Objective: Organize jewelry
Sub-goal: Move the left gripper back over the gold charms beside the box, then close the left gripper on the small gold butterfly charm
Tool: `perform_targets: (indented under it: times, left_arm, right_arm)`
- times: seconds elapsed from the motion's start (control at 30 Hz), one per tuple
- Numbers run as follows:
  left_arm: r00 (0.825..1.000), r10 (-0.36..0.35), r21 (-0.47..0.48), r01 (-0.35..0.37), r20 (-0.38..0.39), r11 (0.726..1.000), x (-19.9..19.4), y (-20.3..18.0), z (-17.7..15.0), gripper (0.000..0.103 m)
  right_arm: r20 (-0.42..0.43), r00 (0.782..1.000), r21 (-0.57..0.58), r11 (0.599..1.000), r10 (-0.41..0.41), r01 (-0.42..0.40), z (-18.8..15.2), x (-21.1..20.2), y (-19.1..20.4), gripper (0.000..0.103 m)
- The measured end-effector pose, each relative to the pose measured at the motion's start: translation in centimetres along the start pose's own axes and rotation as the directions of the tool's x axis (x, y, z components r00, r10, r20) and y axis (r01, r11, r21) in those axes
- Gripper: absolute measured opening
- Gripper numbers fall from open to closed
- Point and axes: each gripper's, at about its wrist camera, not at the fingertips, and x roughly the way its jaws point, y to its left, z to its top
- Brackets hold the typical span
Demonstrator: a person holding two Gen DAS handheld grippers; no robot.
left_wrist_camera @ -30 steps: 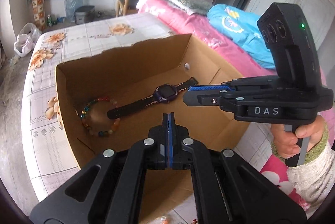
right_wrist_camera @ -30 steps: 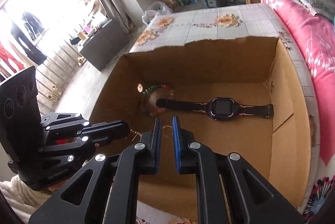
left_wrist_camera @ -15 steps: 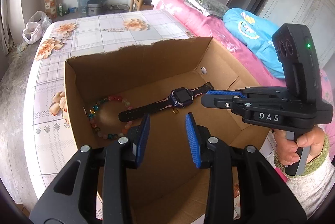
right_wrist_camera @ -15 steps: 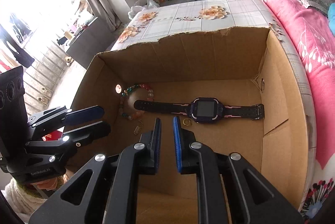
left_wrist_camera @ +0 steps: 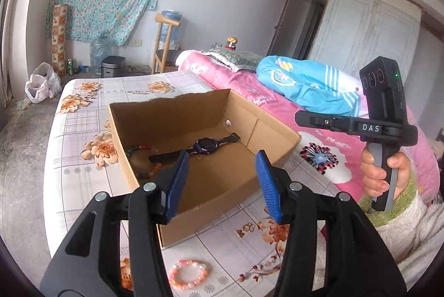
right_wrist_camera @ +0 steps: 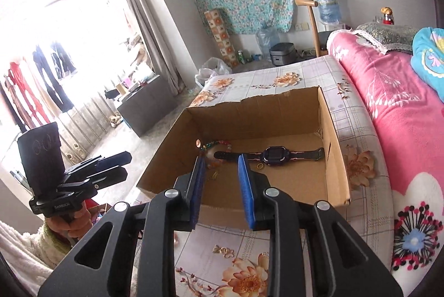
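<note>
Both hand-held grippers, left [left_wrist_camera: 222, 180] and right [right_wrist_camera: 222, 186], have just been opening and are holding nothing. The watch [left_wrist_camera: 206, 144], beaded bracelet [right_wrist_camera: 215, 145] and ring [right_wrist_camera: 260, 166] are lying in the cardboard box [left_wrist_camera: 277, 141] ahead. A pink bracelet [left_wrist_camera: 188, 273] is waiting below the left one.

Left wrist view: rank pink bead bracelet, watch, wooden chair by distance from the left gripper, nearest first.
From the left gripper:
1. Pink bead bracelet, on the tablecloth just below the fingers, outside the box.
2. Watch, on the cardboard box floor ahead.
3. Wooden chair, by the far wall.
</note>
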Motion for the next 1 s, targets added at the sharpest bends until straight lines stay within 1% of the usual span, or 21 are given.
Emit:
perform_targets:
  times: [0.07, 0.13, 0.2, 0.3, 0.37, 0.4, 0.43, 0.5, 0.57, 0.63, 0.77, 0.8, 0.83, 0.93, 1.0]
  left_arm:
    - [1.000, -0.024, 0.009, 0.025, -0.015, 1.000, -0.2, -1.0, -1.9, 0.051]
    - [0.998, -0.032, 0.017, 0.033, -0.050, 0.999, 0.4, -2.1, -3.9, 0.051]
    - [0.994, -0.007, 0.031, 0.010, -0.105, 0.999, 1.7, -2.9, -5.8, 0.051]
    - [0.979, 0.037, 0.064, -0.024, -0.199, 0.998, 4.7, -3.8, -8.2, 0.051]
    - [0.968, 0.062, 0.100, -0.038, -0.243, 0.994, 6.6, -4.2, -9.4, 0.050]
    - [0.960, 0.076, 0.118, -0.046, -0.268, 0.992, 7.6, -4.3, -9.7, 0.048]
    - [0.956, 0.080, 0.136, -0.043, -0.282, 0.990, 8.3, -4.3, -10.0, 0.042]
    - [0.953, 0.095, 0.190, -0.040, -0.289, 0.981, 9.4, -4.7, -10.3, 0.041]
    - [0.948, 0.111, 0.230, -0.042, -0.299, 0.972, 10.3, -4.8, -10.4, 0.038]
    - [0.944, 0.126, 0.262, -0.044, -0.305, 0.964, 11.0, -4.9, -10.6, 0.032]
    - [0.933, 0.146, 0.337, -0.029, -0.329, 0.941, 12.0, -5.0, -11.2, 0.028]
    - [0.929, 0.144, 0.347, -0.018, -0.341, 0.938, 12.3, -5.0, -11.3, 0.028]
    - [0.932, 0.137, 0.352, -0.011, -0.335, 0.936, 12.3, -5.0, -11.2, 0.028]
    - [0.932, 0.106, 0.336, 0.018, -0.347, 0.942, 12.5, -4.4, -11.0, 0.027]
    - [0.933, 0.093, 0.336, 0.031, -0.348, 0.941, 12.5, -4.2, -10.8, 0.024]
  right_arm:
    - [0.003, 1.000, 0.013, 1.000, -0.012, 0.012, -2.2, -0.7, 0.1, 0.025]
    - [-0.020, 0.999, 0.039, 0.999, -0.034, 0.035, -4.7, -0.5, -0.1, 0.025]
    - [-0.068, 0.997, 0.080, 0.996, -0.042, 0.047, -7.3, 0.7, -0.6, 0.025]
    - [-0.159, 0.986, 0.150, 0.986, -0.049, 0.073, -10.9, 3.0, -1.7, 0.025]
    - [-0.209, 0.977, 0.188, 0.978, -0.053, 0.093, -12.6, 4.4, -2.4, 0.025]
    - [-0.225, 0.973, 0.207, 0.973, -0.055, 0.103, -13.2, 5.0, -2.7, 0.025]
    - [-0.241, 0.969, 0.219, 0.970, -0.053, 0.107, -13.6, 5.4, -2.9, 0.025]
    - [-0.254, 0.966, 0.217, 0.969, -0.057, 0.115, -14.0, 6.0, -3.1, 0.025]
    - [-0.257, 0.965, 0.211, 0.972, -0.049, 0.105, -13.9, 6.3, -3.1, 0.025]
    - [-0.257, 0.965, 0.200, 0.974, -0.048, 0.102, -13.8, 6.5, -3.1, 0.025]
    - [-0.252, 0.967, 0.210, 0.974, -0.033, 0.088, -13.9, 6.7, -3.4, 0.025]
    - [-0.251, 0.968, 0.215, 0.973, -0.030, 0.086, -13.9, 6.7, -3.4, 0.025]
    - [-0.250, 0.968, 0.219, 0.972, -0.028, 0.084, -14.0, 6.7, -3.5, 0.025]
    - [-0.247, 0.969, 0.226, 0.971, -0.024, 0.082, -14.3, 6.4, -3.5, 0.025]
    - [-0.244, 0.969, 0.230, 0.970, -0.023, 0.081, -14.4, 6.4, -3.5, 0.025]
